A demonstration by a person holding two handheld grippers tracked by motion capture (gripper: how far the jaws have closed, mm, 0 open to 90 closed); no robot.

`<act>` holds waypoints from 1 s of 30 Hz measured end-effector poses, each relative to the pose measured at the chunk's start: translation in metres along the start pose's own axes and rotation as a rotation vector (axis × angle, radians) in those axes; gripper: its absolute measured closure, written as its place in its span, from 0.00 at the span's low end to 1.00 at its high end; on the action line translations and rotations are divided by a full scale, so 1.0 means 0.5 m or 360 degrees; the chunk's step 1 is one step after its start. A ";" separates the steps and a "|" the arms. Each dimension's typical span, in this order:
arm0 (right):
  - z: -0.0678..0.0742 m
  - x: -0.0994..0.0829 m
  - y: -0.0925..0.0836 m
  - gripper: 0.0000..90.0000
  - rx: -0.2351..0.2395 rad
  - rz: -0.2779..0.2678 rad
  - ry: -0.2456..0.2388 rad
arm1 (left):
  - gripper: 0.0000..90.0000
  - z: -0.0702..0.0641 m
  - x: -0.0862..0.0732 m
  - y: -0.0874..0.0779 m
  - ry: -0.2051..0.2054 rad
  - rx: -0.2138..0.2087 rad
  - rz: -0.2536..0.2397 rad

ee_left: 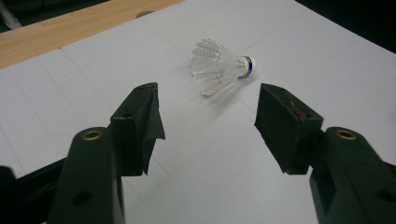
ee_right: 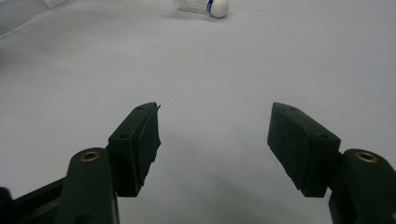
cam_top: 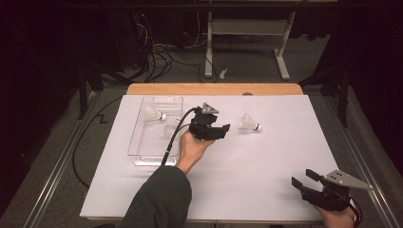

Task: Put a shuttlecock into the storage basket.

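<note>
Ahead of left gripper (ee_left: 209, 123), just beyond jaw tips: white feathered shuttlecock with white cork tip and blue band (ee_left: 219, 69), lying on side on white-covered bench (ee_left: 70, 88), cork pointing right, untouched. Left gripper jaws spread wide, nothing between. Behind left gripper, toward its left in high view: clear plastic rectangular tray (cam_top: 142, 127) holding second white shuttlecock (cam_top: 154, 114). Right gripper (ee_right: 214, 140) low at near bench corner, well apart from left, jaws spread, nothing between; first shuttlecock far ahead of it.
</note>
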State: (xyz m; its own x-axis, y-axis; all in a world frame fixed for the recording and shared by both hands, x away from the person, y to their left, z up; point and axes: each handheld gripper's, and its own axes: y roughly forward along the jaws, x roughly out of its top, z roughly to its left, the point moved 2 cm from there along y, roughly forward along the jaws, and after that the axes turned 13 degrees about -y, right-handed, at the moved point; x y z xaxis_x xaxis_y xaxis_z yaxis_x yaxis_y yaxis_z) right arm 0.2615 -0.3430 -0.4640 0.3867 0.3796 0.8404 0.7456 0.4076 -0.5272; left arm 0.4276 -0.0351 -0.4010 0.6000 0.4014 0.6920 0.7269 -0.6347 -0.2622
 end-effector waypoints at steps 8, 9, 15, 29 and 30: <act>0.000 0.000 0.000 0.38 0.0003 -0.0002 0.0002 | 0.45 -0.010 -0.002 0.013 0.0019 -0.0005 0.0017; 0.000 0.000 0.000 0.38 0.0003 -0.0002 0.0003 | 0.45 -0.010 -0.002 0.014 0.0021 -0.0004 0.0021; -0.001 0.000 0.000 0.38 0.0004 -0.0002 0.0004 | 0.45 -0.016 -0.002 0.023 0.0028 -0.0005 0.0034; -0.001 0.000 0.000 0.38 0.0005 -0.0001 0.0005 | 0.45 -0.018 -0.002 0.041 0.0022 -0.0008 0.0047; -0.001 0.000 0.000 0.38 0.0005 -0.0001 0.0002 | 0.45 -0.017 -0.002 0.043 0.0016 -0.0005 0.0046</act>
State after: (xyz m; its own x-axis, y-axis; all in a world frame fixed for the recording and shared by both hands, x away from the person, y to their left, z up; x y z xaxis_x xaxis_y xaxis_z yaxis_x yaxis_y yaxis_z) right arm 0.2618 -0.3434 -0.4641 0.3869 0.3781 0.8410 0.7442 0.4105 -0.5269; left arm 0.4398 -0.0547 -0.4016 0.6176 0.3760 0.6908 0.7080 -0.6483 -0.2801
